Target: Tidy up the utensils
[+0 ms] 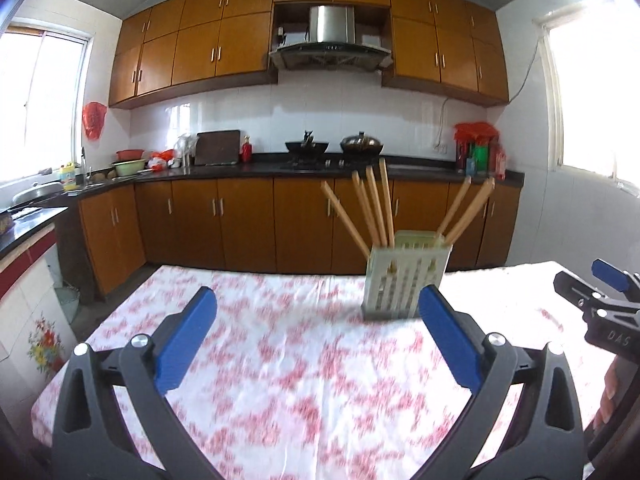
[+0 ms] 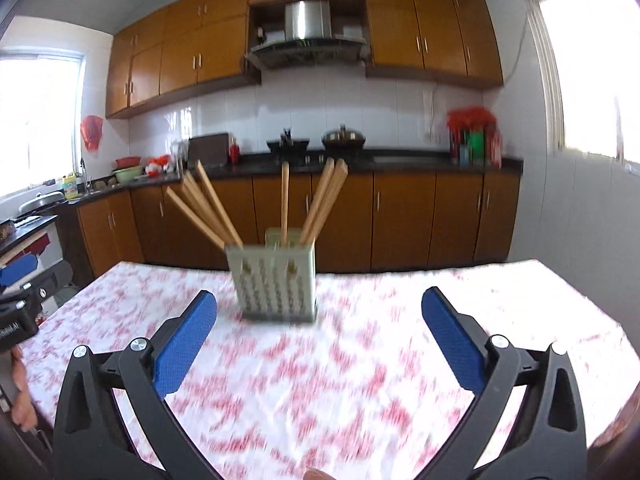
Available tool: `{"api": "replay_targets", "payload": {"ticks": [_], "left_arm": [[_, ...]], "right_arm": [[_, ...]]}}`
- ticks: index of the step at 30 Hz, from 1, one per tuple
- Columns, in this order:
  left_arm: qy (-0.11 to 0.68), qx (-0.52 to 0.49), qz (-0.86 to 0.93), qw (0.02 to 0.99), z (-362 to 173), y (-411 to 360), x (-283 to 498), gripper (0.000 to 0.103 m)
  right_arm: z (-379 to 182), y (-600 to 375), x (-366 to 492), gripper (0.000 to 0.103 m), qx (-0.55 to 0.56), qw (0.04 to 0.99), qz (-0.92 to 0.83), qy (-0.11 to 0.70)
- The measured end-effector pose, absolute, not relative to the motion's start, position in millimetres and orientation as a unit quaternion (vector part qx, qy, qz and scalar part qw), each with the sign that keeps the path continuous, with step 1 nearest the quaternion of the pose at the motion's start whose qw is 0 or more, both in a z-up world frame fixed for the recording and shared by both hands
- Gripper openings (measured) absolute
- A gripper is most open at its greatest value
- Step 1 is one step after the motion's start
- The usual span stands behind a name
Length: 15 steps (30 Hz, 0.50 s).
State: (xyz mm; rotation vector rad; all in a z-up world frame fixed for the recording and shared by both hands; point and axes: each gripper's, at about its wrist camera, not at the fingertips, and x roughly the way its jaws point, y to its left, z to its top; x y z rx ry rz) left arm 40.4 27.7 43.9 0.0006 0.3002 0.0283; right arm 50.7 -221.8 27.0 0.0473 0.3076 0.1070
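chopsticks upright in slotted holder at 12 o'clock: light, stiff, slippery; pinch mid-shaft. left hand-held gripper and right hand-held gripper spread, empty.

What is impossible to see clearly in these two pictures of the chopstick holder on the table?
- Lower ends of the chopsticks: hidden inside the slotted holder, both views.
- Tablecloth pattern: motion-blurred, both views.
- Right gripper: cut off by the edge in the left wrist view.
- Items on the far counter: too small.

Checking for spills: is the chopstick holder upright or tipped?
Upright: the holder stands on its base on the tablecloth, chopsticks sticking out its top.
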Motion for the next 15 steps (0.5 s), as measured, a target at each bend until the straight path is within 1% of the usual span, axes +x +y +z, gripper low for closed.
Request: {"api": "replay_targets", "payload": {"ticks": [7,15], "left_arm": [[0.180,0.007,0.002,0.984,10.2,19.6,23.2,0.099],[0.193,0.016,-0.002,0.981,-5.8,9.4,17.5,0.099]], "right_arm": [[2.2,-216.7,32.8,0.101,0.003,0.982,0.061,0.181],[-19.2,-205.0,17.5,0.101,-0.007,0.980,0.062,0.189]]}}
